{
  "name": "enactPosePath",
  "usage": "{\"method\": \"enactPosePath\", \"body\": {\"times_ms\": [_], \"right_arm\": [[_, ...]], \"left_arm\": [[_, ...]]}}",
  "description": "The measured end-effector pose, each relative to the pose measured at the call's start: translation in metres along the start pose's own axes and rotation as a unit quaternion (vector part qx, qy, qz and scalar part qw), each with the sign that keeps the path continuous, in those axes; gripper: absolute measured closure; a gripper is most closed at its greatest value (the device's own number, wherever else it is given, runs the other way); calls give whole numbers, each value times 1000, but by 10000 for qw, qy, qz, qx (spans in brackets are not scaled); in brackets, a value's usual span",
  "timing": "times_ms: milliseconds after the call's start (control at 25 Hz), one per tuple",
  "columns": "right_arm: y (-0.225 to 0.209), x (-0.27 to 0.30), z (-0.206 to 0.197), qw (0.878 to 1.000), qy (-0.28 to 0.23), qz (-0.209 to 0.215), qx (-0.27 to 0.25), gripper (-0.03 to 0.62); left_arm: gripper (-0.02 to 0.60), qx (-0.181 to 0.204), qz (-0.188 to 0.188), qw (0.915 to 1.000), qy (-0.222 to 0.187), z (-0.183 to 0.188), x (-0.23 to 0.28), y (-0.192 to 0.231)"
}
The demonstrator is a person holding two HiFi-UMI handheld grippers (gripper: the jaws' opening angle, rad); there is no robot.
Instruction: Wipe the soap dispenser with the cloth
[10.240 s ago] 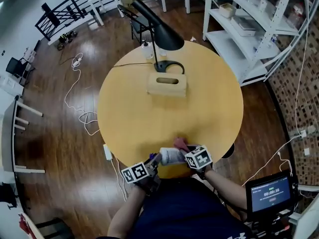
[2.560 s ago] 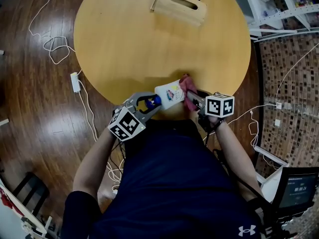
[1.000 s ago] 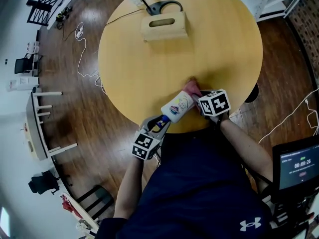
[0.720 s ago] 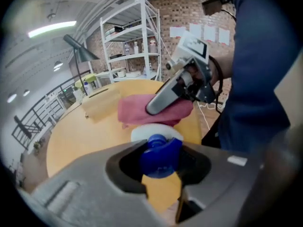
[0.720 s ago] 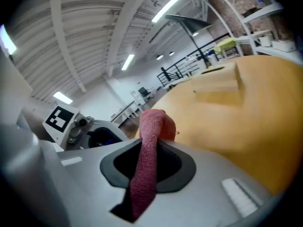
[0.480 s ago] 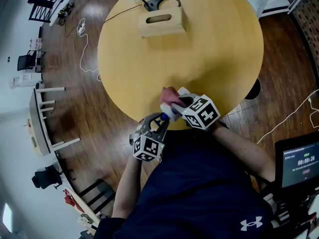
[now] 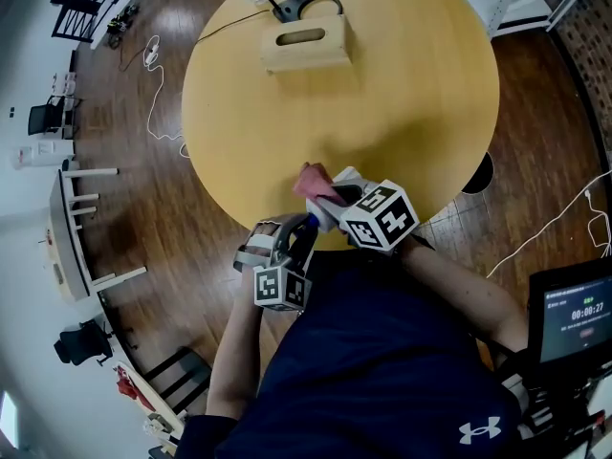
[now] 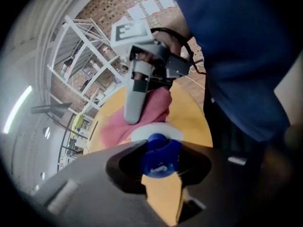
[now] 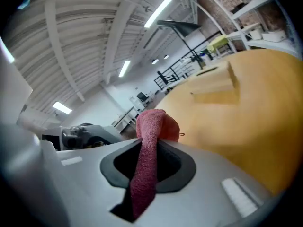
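Observation:
The soap dispenser [image 7: 335, 210], a white bottle with a blue pump [image 8: 158, 151], lies tilted over the table's near edge. My left gripper [image 7: 299, 233] is shut on its pump end; in the left gripper view the blue pump sits between the dark jaws of that gripper [image 8: 158, 161]. A pink cloth [image 7: 313, 182] drapes over the bottle's upper side. My right gripper [image 7: 330, 197] is shut on the cloth [image 9: 147, 141], which hangs between its grey jaws [image 9: 147, 161]. The bottle's body is mostly hidden by the cloth [image 8: 139, 115] and the right gripper's marker cube.
The round wooden table [image 7: 411, 94] bears a wooden tissue box [image 7: 304, 44] and a black lamp base [image 7: 311, 6] at its far side. Cables trail over the dark wood floor [image 7: 158, 94]. A small screen [image 7: 572, 318] stands at the right.
The right gripper with the cloth has slid from the bottle's far end leftward along it toward the pump. The left gripper has rolled about its axis, turning the bottle.

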State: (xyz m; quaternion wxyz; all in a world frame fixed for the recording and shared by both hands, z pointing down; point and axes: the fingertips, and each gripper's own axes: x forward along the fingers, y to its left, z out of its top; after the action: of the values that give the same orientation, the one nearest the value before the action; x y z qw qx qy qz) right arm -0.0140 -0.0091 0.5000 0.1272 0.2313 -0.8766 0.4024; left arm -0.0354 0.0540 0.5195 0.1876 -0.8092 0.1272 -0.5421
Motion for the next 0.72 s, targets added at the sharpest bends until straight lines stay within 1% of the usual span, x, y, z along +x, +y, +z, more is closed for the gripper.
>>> {"method": "enactPosePath", "body": {"times_ms": [80, 120, 160, 240, 320, 400, 480, 600, 720], "right_arm": [[29, 6, 8, 9987, -50, 260, -443, 525], [31, 6, 8, 9982, -43, 281, -531, 525], [26, 5, 6, 9985, -28, 245, -485, 525], [-2, 0, -3, 9999, 23, -6, -130, 525], [-42, -7, -18, 9986, 116, -420, 288, 525], [-79, -14, -37, 9943, 232, -751, 715, 525], [-103, -17, -54, 9897, 376, -955, 999, 525], [-119, -22, -66, 9855, 523, -1139, 1140, 525], [-120, -25, -70, 9822, 507, -1303, 1251, 525]], "left_arm": [[445, 258, 48, 9996, 70, -2, 0, 2], [445, 346, 69, 9993, 96, -4, 0, 2], [445, 400, 82, 9991, 117, -5, -1, 3], [445, 450, 98, 9988, 146, -5, -2, 4], [445, 469, 126, 9987, 145, -4, -2, 5], [445, 519, 160, 9984, 143, -5, -1, 4], [445, 621, 172, 9978, 135, -6, 0, 2], [445, 823, 198, 9964, 42, -1, -1, 4], [445, 1307, 307, 9909, 120, -6, 0, 1]]}}
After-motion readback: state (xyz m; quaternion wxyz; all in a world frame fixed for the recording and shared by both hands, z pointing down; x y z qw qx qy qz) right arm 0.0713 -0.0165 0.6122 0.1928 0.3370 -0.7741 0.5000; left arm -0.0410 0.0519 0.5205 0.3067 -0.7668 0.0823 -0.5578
